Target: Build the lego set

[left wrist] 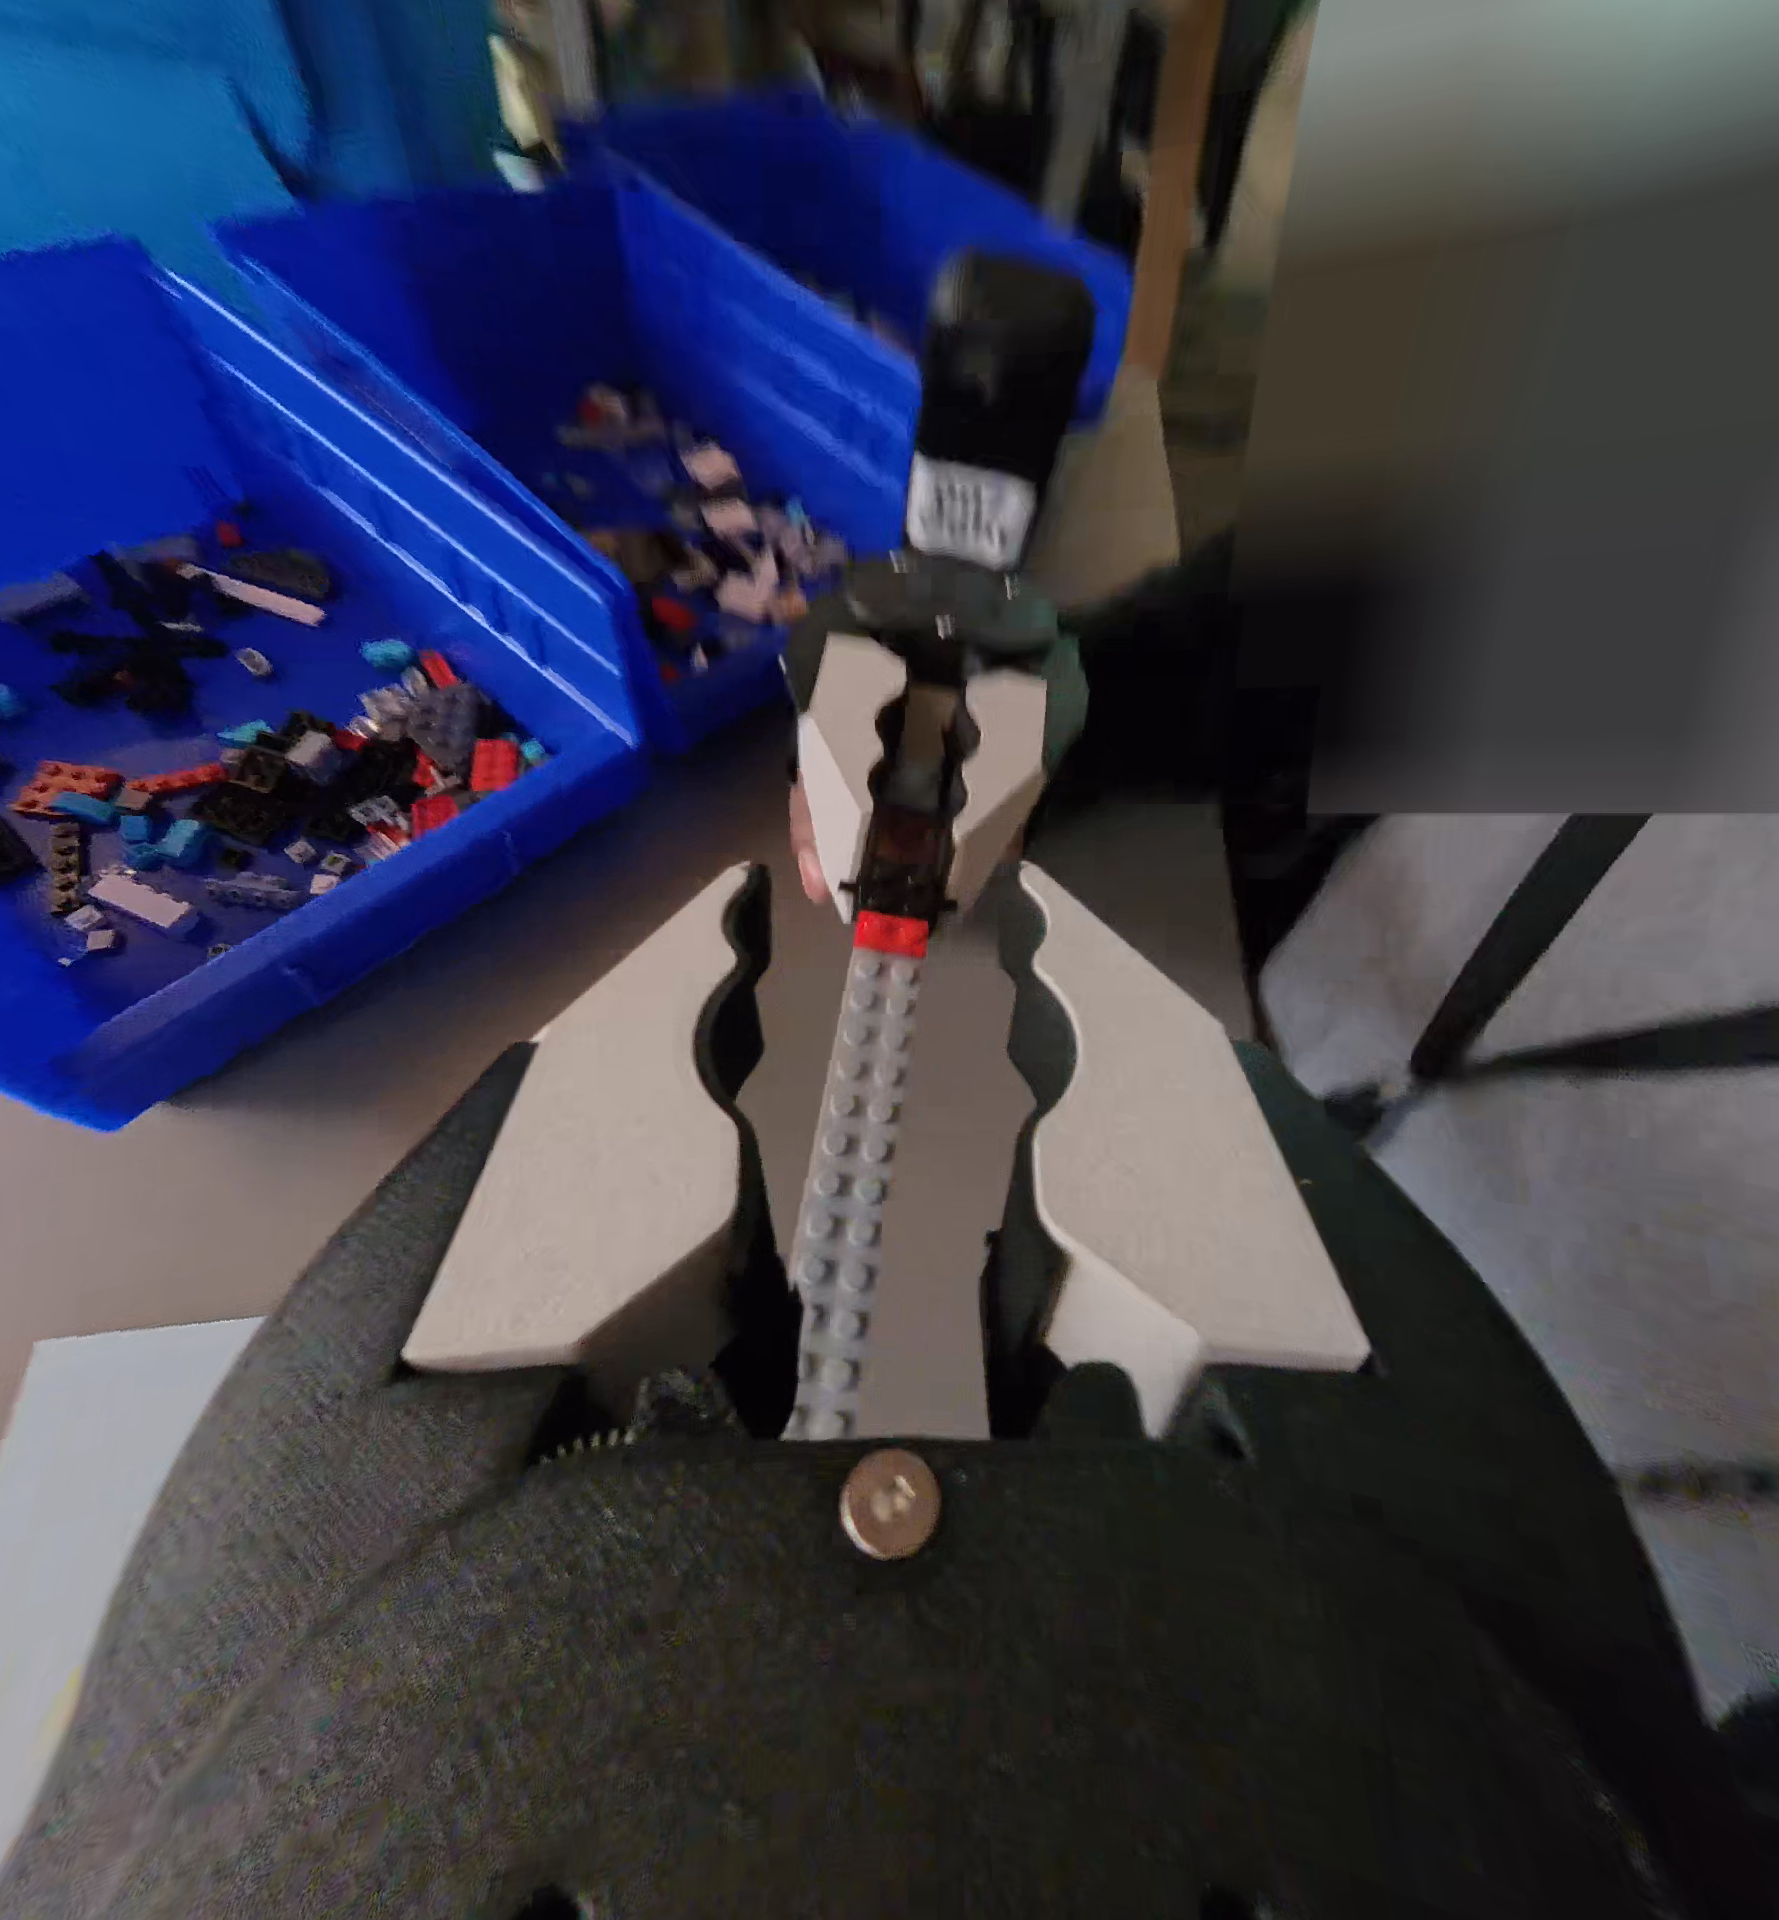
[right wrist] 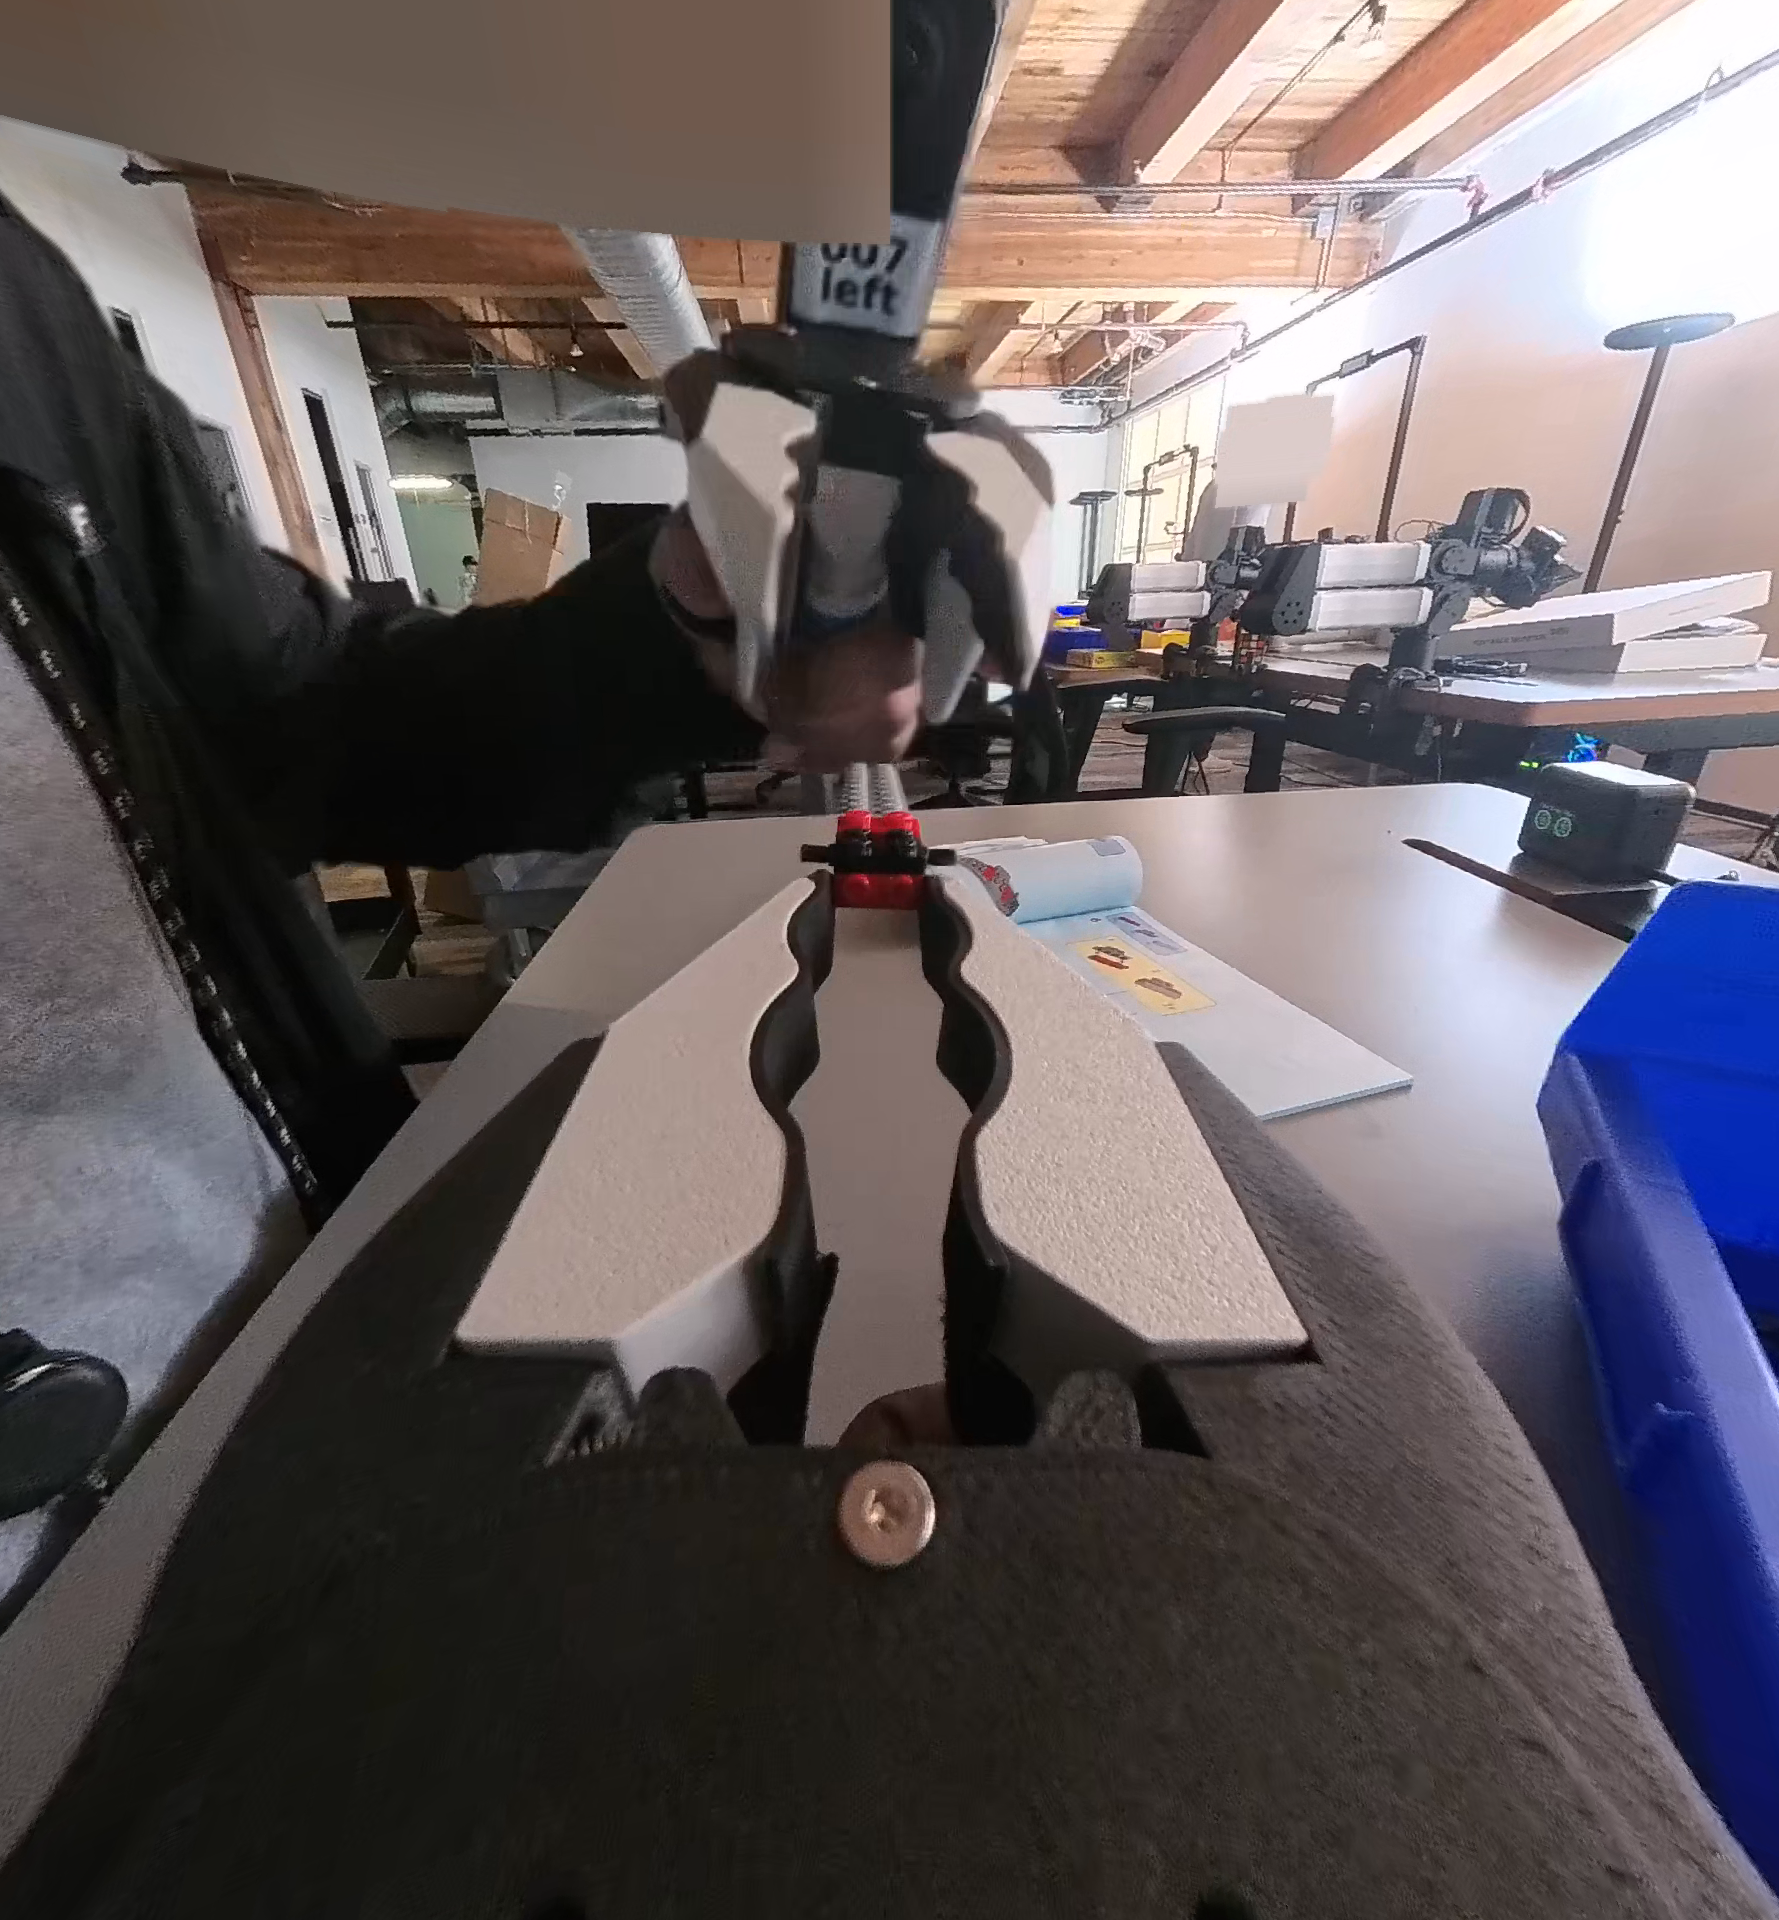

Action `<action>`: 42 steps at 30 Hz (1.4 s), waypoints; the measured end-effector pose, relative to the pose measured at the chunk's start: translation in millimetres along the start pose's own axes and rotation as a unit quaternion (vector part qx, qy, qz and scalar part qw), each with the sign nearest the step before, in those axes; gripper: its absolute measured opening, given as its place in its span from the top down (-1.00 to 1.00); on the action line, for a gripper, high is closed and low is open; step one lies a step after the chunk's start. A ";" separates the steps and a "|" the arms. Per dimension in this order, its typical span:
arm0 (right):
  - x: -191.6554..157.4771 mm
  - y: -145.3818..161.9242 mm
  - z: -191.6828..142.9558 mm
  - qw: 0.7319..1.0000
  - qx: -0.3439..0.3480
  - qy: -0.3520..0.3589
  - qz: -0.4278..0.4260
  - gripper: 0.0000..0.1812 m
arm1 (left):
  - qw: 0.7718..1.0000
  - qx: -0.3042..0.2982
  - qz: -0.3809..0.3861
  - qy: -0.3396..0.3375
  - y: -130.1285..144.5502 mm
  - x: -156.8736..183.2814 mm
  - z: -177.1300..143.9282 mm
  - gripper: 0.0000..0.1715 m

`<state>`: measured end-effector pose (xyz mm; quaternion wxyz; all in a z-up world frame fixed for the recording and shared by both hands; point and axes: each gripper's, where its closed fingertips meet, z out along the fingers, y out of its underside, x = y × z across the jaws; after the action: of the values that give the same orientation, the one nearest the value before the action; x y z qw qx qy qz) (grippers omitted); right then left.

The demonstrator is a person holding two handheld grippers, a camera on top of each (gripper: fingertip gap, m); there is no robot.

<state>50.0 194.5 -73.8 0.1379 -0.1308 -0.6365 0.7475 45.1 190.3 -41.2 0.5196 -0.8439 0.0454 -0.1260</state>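
Note:
A long grey studded plate (left wrist: 859, 1143) runs down the gap of my left gripper (left wrist: 890, 873), whose fingers stand wide apart and clear of it. At the plate's far end sit a red piece (left wrist: 890, 932) and a black axle piece (left wrist: 900, 847). My right gripper (left wrist: 911, 906) faces me and is closed on that end. In the right wrist view, my right gripper (right wrist: 874, 883) pinches the red brick (right wrist: 874, 894) under the black axle piece (right wrist: 877, 854). The plate (right wrist: 864, 784) rises past the table edge toward the left gripper (right wrist: 854, 712).
Blue bins (left wrist: 85, 416) (left wrist: 511, 312) holding several loose bricks stand at the left; a bin (right wrist: 1695, 1143) also shows at the right. An open instruction booklet (right wrist: 1228, 1029) and a small black device (right wrist: 1602, 831) lie on the grey table (right wrist: 1384, 935). The person's body is at the left. Less than 4 cm separates the two grippers' tips.

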 end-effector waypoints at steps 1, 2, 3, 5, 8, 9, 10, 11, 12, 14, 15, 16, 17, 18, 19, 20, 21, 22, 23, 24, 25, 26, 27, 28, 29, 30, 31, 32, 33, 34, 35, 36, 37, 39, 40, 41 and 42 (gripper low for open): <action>1.5 -0.4 -0.4 1.000 0.002 0.005 0.000 0.79 | 0.998 0.051 -0.036 -0.013 -9.7 -1.8 -8.3 0.48; 3.6 -0.9 -0.8 1.000 0.003 0.010 0.000 0.79 | 0.990 0.110 -0.083 -0.031 -19.0 -5.6 -19.2 0.44; 5.7 -1.2 -1.3 1.000 0.004 0.017 0.000 0.79 | 0.974 0.173 -0.138 -0.049 -25.8 -9.6 -32.9 0.43; 9.8 -2.4 -2.3 1.000 0.008 0.029 -0.001 0.79 | 0.921 0.289 -0.248 -0.084 -25.6 -17.2 -61.9 0.43; 14.1 -3.8 -3.1 0.999 0.013 0.045 -0.007 0.79 | 0.847 0.373 -0.352 -0.141 5.5 -17.4 -82.7 0.45; 14.9 -4.2 -3.1 0.999 0.015 0.050 -0.009 0.79 | 0.829 0.384 -0.377 -0.152 16.5 -14.3 -82.7 0.45; 15.6 -4.5 -3.1 0.998 0.016 0.054 -0.012 0.79 | 0.813 0.391 -0.402 -0.157 26.4 -11.2 -79.6 0.45; 16.1 -4.9 -3.2 0.998 0.017 0.058 -0.015 0.79 | 0.800 0.395 -0.424 -0.155 33.9 -8.2 -73.8 0.44; 16.3 -5.2 -3.1 0.998 0.018 0.061 -0.019 0.79 | 0.790 0.395 -0.446 -0.145 39.2 -5.9 -65.1 0.40; 15.0 -5.4 -2.4 0.997 0.019 0.065 -0.031 0.79 | 0.773 0.393 -0.487 -0.108 43.0 -3.6 -44.0 0.30; 13.6 -5.3 -1.7 0.997 0.018 0.065 -0.037 0.79 | 0.764 0.395 -0.504 -0.084 41.8 -3.6 -33.8 0.29; 12.3 -5.1 -0.9 0.997 0.018 0.065 -0.042 0.79 | 0.755 0.398 -0.517 -0.060 39.1 -3.8 -24.6 0.29; 11.3 -4.9 -0.3 0.997 0.018 0.065 -0.046 0.79 | 0.750 0.397 -0.528 -0.042 36.8 -4.7 -15.6 0.29; 10.6 -4.7 0.2 0.996 0.017 0.066 -0.050 0.79 | 0.747 0.395 -0.535 -0.030 34.7 -5.7 -7.7 0.29; 10.4 -4.5 0.4 0.996 0.016 0.068 -0.053 0.79 | 0.744 0.393 -0.540 -0.019 32.1 -6.7 -1.2 0.31; 10.5 -4.3 0.5 0.996 0.015 0.070 -0.057 0.79 | 0.743 0.390 -0.543 -0.012 29.5 -7.1 4.5 0.32; 10.9 -4.1 0.6 0.995 0.014 0.073 -0.060 0.79 | 0.745 0.386 -0.544 -0.008 27.0 -7.2 9.5 0.34; 11.4 -3.9 0.6 0.995 0.013 0.075 -0.062 0.79 | 0.748 0.383 -0.542 -0.006 24.6 -7.2 13.4 0.37; 11.8 -3.8 0.6 0.995 0.012 0.077 -0.064 0.79 | 0.750 0.380 -0.542 -0.006 22.8 -7.5 16.5 0.41; 12.1 -3.9 0.6 0.995 0.012 0.079 -0.065 0.79 | 0.750 0.379 -0.542 -0.006 21.8 -8.3 18.6 0.45; 12.2 -3.8 0.7 0.995 0.012 0.080 -0.066 0.79 | 0.749 0.381 -0.542 -0.008 20.9 -9.6 19.5 0.49; 12.1 -3.6 0.8 0.994 0.011 0.081 -0.068 0.79 | 0.747 0.383 -0.543 -0.009 20.2 -11.2 19.5 0.53; 11.8 -3.3 1.1 0.994 0.010 0.082 -0.070 0.79 | 0.746 0.385 -0.543 -0.010 19.6 -12.4 19.4 0.56; 11.4 -3.1 1.4 0.994 0.009 0.082 -0.073 0.79 | 0.747 0.384 -0.542 -0.008 19.0 -13.0 20.0 0.57; 11.0 -2.7 1.8 0.994 0.008 0.083 -0.075 0.79 | 0.748 0.383 -0.542 -0.007 18.6 -13.1 20.4 0.58; 10.6 -2.4 2.2 0.993 0.007 0.083 -0.078 0.79 | 0.747 0.385 -0.542 -0.007 18.3 -13.4 20.1 0.60; 10.3 -2.0 2.5 0.993 0.006 0.083 -0.080 0.79 | 0.747 0.386 -0.542 -0.007 18.2 -13.7 20.0 0.62; 9.9 -1.9 2.8 0.993 0.005 0.084 -0.083 0.79 | 0.747 0.386 -0.542 -0.006 18.4 -13.7 20.1 0.66; 9.6 -1.6 3.1 0.993 0.004 0.084 -0.085 0.79 | 0.746 0.386 -0.543 -0.005 18.6 -13.8 20.1 0.69; 9.0 -1.2 3.6 0.993 0.003 0.083 -0.088 0.79 | 0.745 0.387 -0.543 -0.004 18.9 -13.8 20.0 0.73; 8.3 -0.6 4.1 0.992 0.001 0.083 -0.093 0.79 | 0.745 0.387 -0.543 -0.004 19.4 -13.7 20.2 0.79; 7.3 0.1 4.7 0.992 -0.001 0.083 -0.099 0.79 | 0.746 0.387 -0.542 -0.004 20.1 -13.7 20.4 0.84; 6.8 0.4 5.2 0.991 -0.002 0.084 -0.105 0.79 | 0.745 0.389 -0.542 -0.003 20.4 -13.5 20.2 0.85; 6.1 0.1 5.5 0.990 -0.002 0.085 -0.111 0.79 | 0.744 0.392 -0.540 0.003 20.0 -12.2 19.7 0.85; 5.6 -0.1 5.6 0.990 -0.002 0.084 -0.113 0.79 | 0.745 0.393 -0.539 0.004 19.9 -11.7 19.6 0.85; 5.3 -0.4 5.7 0.990 -0.001 0.084 -0.115 0.79 | 0.747 0.393 -0.536 0.003 19.8 -11.3 19.5 0.86; 4.9 -0.8 5.8 0.989 0.000 0.085 -0.117 0.79 | 0.749 0.394 -0.532 0.002 19.6 -10.9 19.4 0.86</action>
<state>43.3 191.2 -72.1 0.2779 -0.1183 -0.6337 0.7122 40.7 200.5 -68.8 0.6544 -0.4519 -0.4640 -0.3903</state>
